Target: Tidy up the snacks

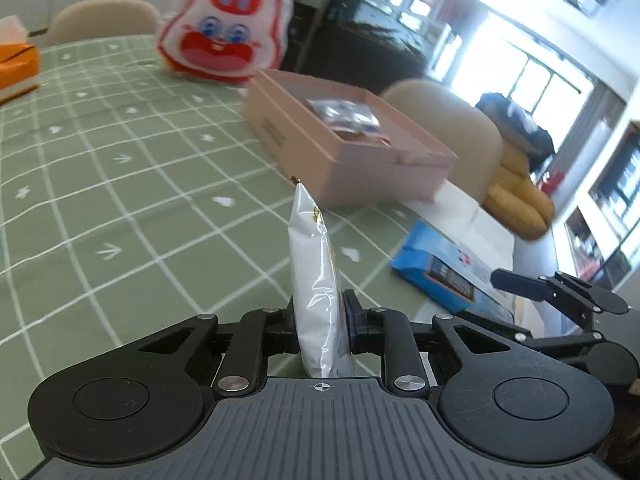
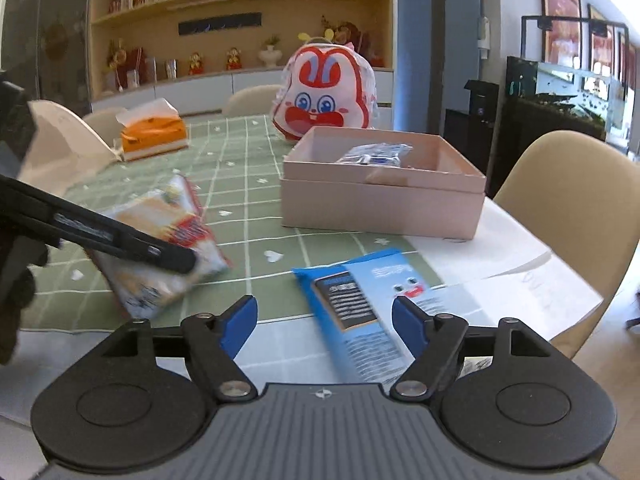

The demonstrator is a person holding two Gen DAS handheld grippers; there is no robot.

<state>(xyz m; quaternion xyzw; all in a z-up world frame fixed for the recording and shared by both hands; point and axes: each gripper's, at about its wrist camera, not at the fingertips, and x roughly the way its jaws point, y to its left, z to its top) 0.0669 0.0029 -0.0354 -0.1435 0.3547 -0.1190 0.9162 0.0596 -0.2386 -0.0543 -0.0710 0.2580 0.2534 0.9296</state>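
My left gripper (image 1: 320, 320) is shut on a silvery snack packet (image 1: 316, 264), held edge-on and upright above the green checked tablecloth. The right wrist view shows the same packet's orange, white and red face (image 2: 160, 216), with a left finger (image 2: 120, 240) across it. An open pink box (image 1: 360, 168) (image 2: 380, 204) stands ahead, holding clear-wrapped snacks (image 1: 344, 114) (image 2: 376, 154). A blue snack packet (image 1: 440, 268) (image 2: 360, 300) lies flat near the table's front edge. My right gripper (image 2: 326, 324) is open just over its near end, pads not touching it.
A red and white rabbit-face bag (image 1: 224, 28) (image 2: 324, 92) stands behind the box. An orange tissue box (image 2: 154, 134) sits at the far left. White paper (image 2: 500, 248) lies under the box at the table's right edge. A beige chair (image 2: 568, 208) stands beyond it.
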